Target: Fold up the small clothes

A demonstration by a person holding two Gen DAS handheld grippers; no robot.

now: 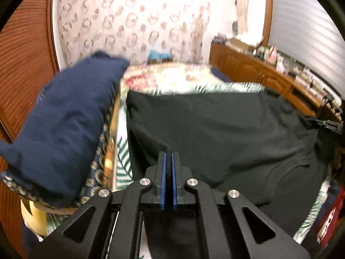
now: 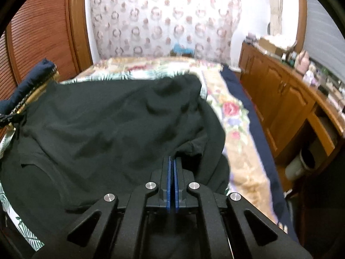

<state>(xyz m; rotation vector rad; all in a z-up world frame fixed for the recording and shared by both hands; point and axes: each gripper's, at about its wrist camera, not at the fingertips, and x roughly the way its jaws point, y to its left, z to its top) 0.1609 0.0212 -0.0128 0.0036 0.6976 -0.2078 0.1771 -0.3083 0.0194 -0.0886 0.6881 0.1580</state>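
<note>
Your black shirt point(image 1: 215, 133) fills the middle of both frames, spread on the bed point(image 2: 235, 116). Left gripper point(image 1: 169, 157) and right gripper point(image 2: 172, 161) each pinch its near edge. It's soft, floppy stuff, so grab hems or corners.

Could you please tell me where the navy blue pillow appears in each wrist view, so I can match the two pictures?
Left wrist view: the navy blue pillow fills the left side, large and close, left of the black garment.
Right wrist view: only its end shows at the far left edge, beyond the garment.
Shared landmark: the floral curtain behind the bed.
</note>
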